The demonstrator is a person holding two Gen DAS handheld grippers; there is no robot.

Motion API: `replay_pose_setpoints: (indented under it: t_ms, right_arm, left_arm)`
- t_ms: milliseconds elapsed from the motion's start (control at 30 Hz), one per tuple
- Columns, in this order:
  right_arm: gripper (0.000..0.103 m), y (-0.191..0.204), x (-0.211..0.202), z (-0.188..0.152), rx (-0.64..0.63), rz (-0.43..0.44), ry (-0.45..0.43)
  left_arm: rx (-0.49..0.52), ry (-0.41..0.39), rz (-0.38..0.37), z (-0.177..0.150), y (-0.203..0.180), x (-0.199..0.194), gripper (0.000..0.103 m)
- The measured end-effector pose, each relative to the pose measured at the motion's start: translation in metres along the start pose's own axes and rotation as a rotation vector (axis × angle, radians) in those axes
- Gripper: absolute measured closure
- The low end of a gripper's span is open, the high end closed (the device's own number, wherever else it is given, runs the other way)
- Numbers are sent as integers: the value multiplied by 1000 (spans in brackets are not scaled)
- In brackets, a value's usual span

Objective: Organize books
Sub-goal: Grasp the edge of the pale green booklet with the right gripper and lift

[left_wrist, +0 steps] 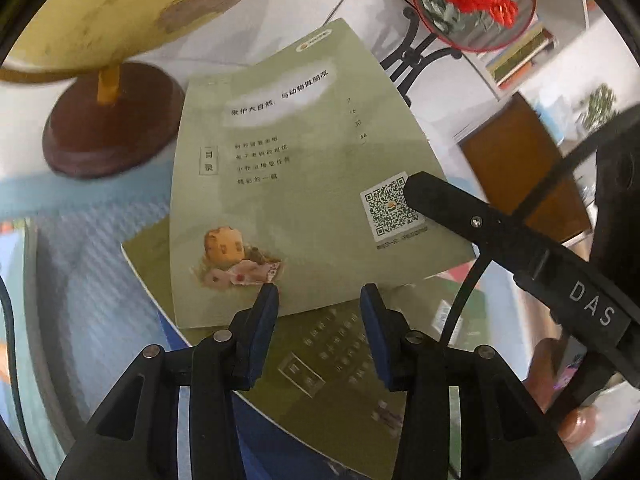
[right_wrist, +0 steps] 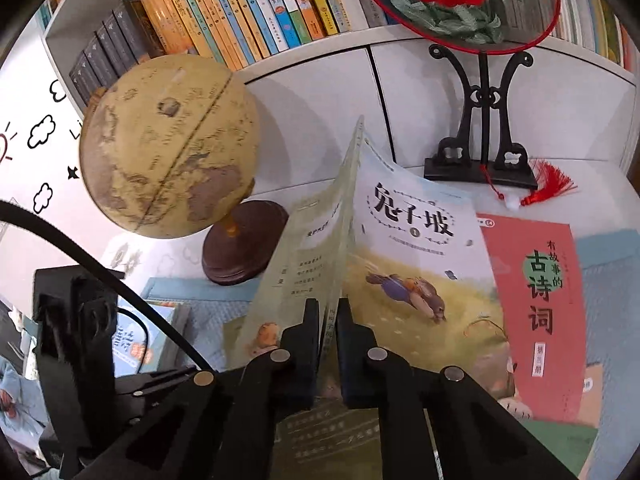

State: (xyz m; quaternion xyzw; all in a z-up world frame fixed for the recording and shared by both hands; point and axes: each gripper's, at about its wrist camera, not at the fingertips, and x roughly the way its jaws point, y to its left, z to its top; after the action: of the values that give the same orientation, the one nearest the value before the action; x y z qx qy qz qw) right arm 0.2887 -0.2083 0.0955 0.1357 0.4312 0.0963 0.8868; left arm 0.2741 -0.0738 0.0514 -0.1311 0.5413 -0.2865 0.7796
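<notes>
Right tongs (right_wrist: 328, 308) clenched on the lower edge of the thin rabbit book (right_wrist: 400, 240), pinching it by the spine so that both covers fan upward and hang clear of the worktop (right_wrist: 592, 184). Held edge-on like this probably to carry it as one closed bundle rather than drag it across the covers below.

Left tongs (left_wrist: 320, 296) released, jaws partly apart, hovering just before the same book's bottom edge, with its green back cover (left_wrist: 288, 184) facing them. No contact by the pads. Likely waiting to steady or take over the floppy cover.

Directly beneath, lying flat, a second green book (left_wrist: 320, 368). Beside it, toward the right edge of the worktop, a red poetry book (right_wrist: 532, 280), also flat, partly overlapped by the lifted one.

Further out, near the back edge: a globe (right_wrist: 168, 144) on its dark wooden base, and a black fan stand (right_wrist: 480, 128) with a red tassel. Behind those, a shelf of upright books (right_wrist: 240, 12), a probable home for the loose ones.
</notes>
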Motion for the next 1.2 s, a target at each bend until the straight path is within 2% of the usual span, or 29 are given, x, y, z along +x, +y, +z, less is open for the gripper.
replay_pose_setpoints:
  t_ms: [67,233,367,467,500,567,633,733,767,900,1033,1133,1167,1200]
  right_arm:
    - [97,-4,-10,-5,24,13,0]
    - [97,-22,-68,-31,97,50,0]
    - [100,-33,-129,-54,113,7,-10]
    - [101,-35,-170,-68,122,22,-20]
    - [101,-32,-180,-73,103,-8,-13]
    - [101,-34,-192,-81,85,-87,-15]
    - [99,-54,-199,-91,143,-124,0]
    - [80,-95,-186,-107,261,-105,90]
    - [70,-107,-179,-113,301,-90,116]
    - [69,-128,-148,-134,348,-41,190]
    - [65,-121,-129,-119,272,-12,183]
    - [56,-106,-110,-93,173,22,168]
    - [48,-104,-106,-89,153,30,170]
    - [47,-101,-96,-84,126,23,183]
  left_arm:
    - [-6,5,-38,-9,-5,-7,63]
    - [0,20,-144,-37,-40,-22,63]
    - [39,56,-255,-59,-92,-20,63]
    - [97,96,-357,-73,-142,-13,63]
    - [123,109,-366,-78,-155,-13,63]
    - [171,98,-344,-88,-172,-18,63]
    - [169,103,-323,-98,-168,-26,63]
    - [145,73,-215,-105,-141,-38,63]
    - [133,61,-166,-105,-131,-42,63]
    - [42,12,-33,-102,-87,-53,63]
    - [-28,-23,97,-100,-62,-49,63]
    - [-63,-17,146,-96,-52,-34,63]
    - [-69,-8,156,-95,-53,-27,63]
    - [-77,2,171,-96,-52,-21,63]
